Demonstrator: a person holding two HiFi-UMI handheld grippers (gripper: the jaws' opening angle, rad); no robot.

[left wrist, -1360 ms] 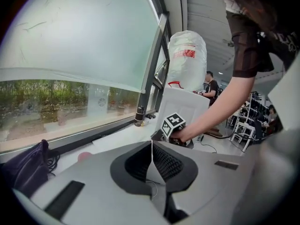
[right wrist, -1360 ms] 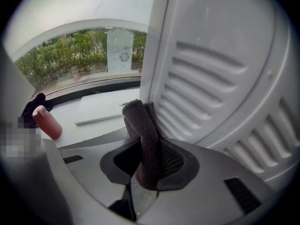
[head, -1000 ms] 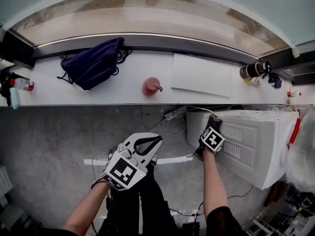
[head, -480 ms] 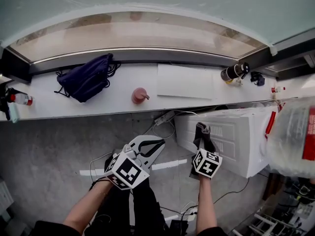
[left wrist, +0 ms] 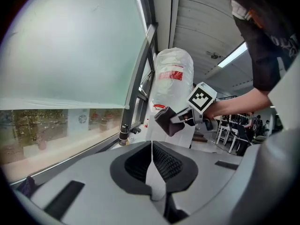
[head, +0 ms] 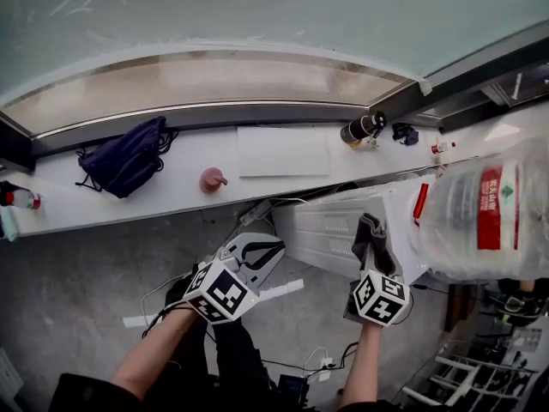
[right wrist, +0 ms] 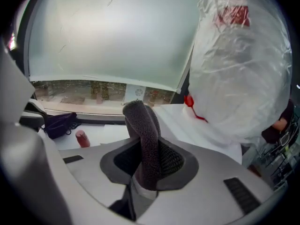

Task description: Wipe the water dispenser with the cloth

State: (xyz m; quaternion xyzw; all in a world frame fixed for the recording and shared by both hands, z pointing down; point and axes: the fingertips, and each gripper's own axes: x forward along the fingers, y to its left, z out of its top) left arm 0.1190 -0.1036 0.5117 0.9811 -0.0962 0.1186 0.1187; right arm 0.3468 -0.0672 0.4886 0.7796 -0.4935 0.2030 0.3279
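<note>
One clearly nearer: right gripper (right wrist: 149,165), pinching the cloth (right wrist: 140,121), water dispenser (head: 322,230) straight ahead; left gripper (head: 271,249) pressed together, empty, farther left.

Head view: high up, facing steeply down. Left gripper (head: 268,251) and right gripper (head: 371,237) low in frame, long white windowsill (head: 171,191) across middle.
Left gripper view: low, along own jaws, toward right gripper nearby.
Right gripper view: close behind dark grey knitted cloth (right wrist: 143,139), facing window.
All three share clear plastic-wrapped water bottle (head: 480,221). Head and right gripper views share dark blue fabric bag (right wrist: 58,124) toward sill's left end.
</note>
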